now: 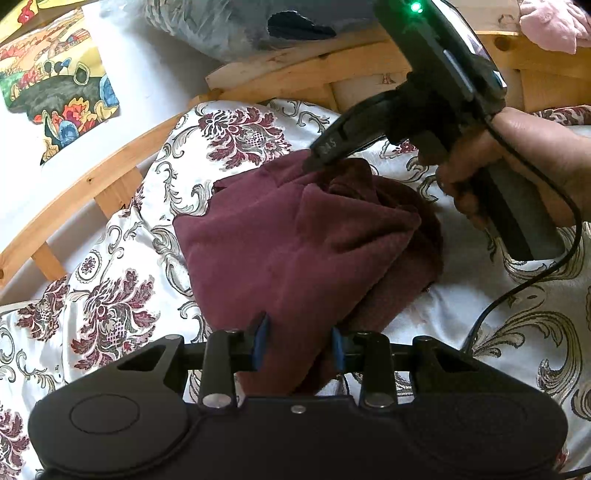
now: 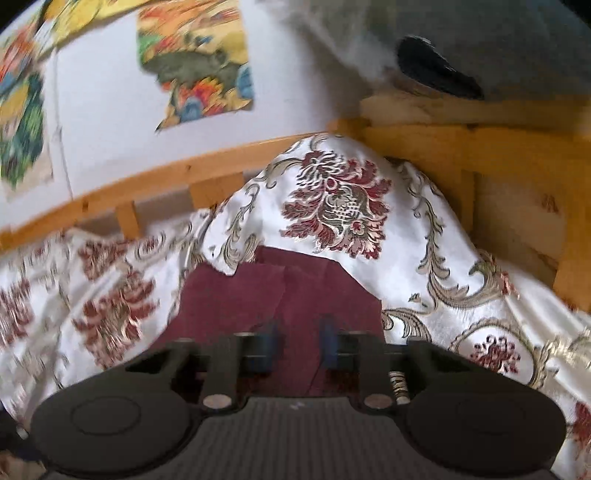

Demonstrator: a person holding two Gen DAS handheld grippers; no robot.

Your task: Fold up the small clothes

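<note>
A maroon fleece garment [image 1: 291, 240] lies bunched on the floral bedspread [image 1: 110, 314]. My left gripper [image 1: 298, 345] has its blue pads on either side of the garment's near edge, and the cloth fills the gap between them. My right gripper [image 1: 314, 162] reaches in from the upper right, and its tip sits on the garment's far edge. In the right wrist view the right gripper [image 2: 298, 345] has maroon cloth [image 2: 258, 299] between its blue pads. That view is blurred.
A wooden bed frame [image 1: 92, 184] runs along the far side against a white wall with a colourful picture [image 1: 59, 88]. A grey pillow [image 1: 221, 26] and a pink cloth [image 1: 554, 22] lie beyond the headboard. A black cable [image 1: 517, 291] trails across the bedspread.
</note>
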